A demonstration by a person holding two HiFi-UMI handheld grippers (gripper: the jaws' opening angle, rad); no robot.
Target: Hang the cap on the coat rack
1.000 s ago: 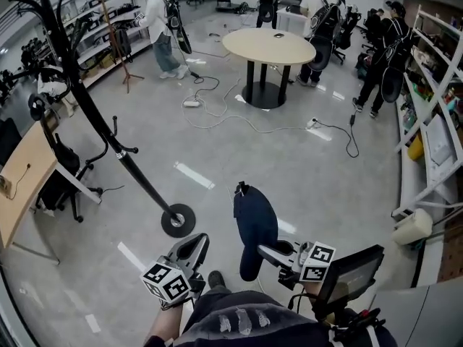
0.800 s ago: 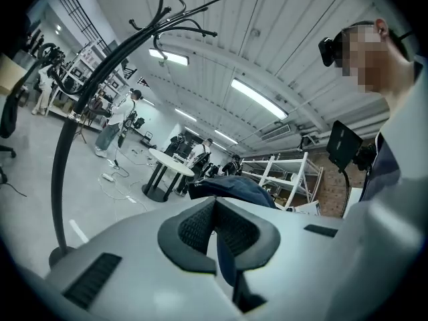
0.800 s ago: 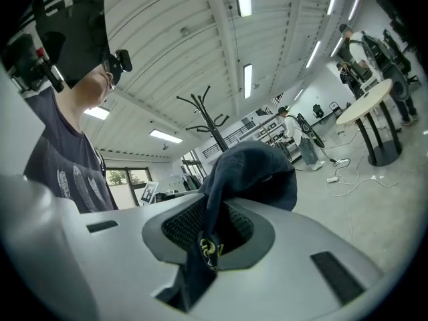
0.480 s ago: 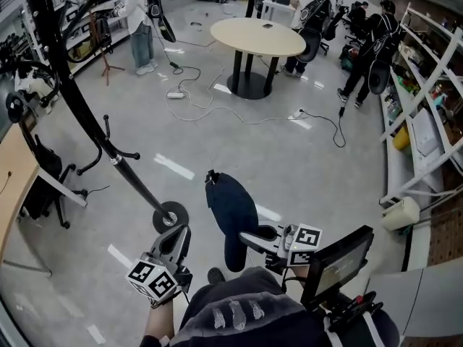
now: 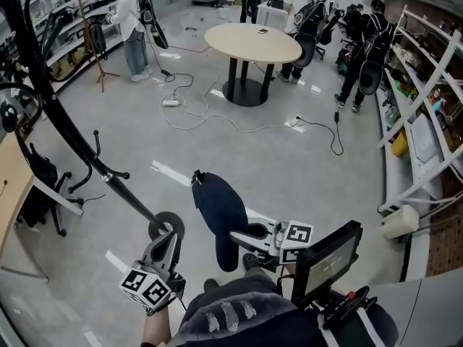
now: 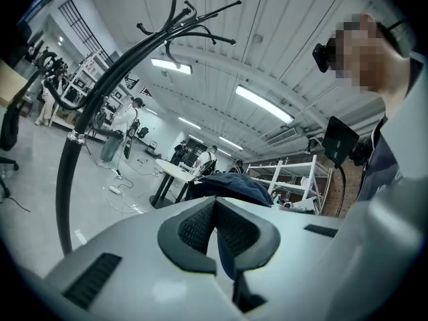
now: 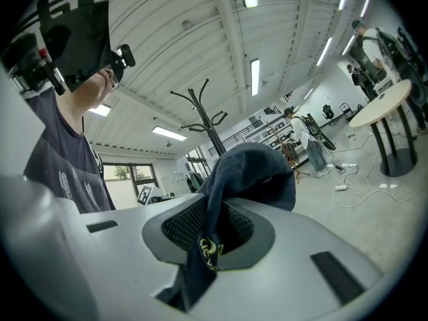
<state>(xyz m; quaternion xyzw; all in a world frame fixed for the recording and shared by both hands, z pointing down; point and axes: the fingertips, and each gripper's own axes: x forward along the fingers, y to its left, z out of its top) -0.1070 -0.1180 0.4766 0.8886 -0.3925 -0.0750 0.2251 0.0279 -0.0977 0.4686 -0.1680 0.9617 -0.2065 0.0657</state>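
Over the grey floor, ahead of the person: one dark navy fabric cap, carried in the air, its edge clamped between the fingers of the right gripper.

- Cap, hidden parts: the head view does not show the pinch point. The right gripper view shows fabric bunched between the pads, with a small yellowish detail too blurred to identify.
- Cap, axis: long axis runs away from the person, far end tilted left.
- Left gripper: fingers pressed together, nothing between them.
- Black metal coat rack: the top is cut off in the head view, while the left gripper view shows its curved hooks. Its round base stands left of the cap, apart.
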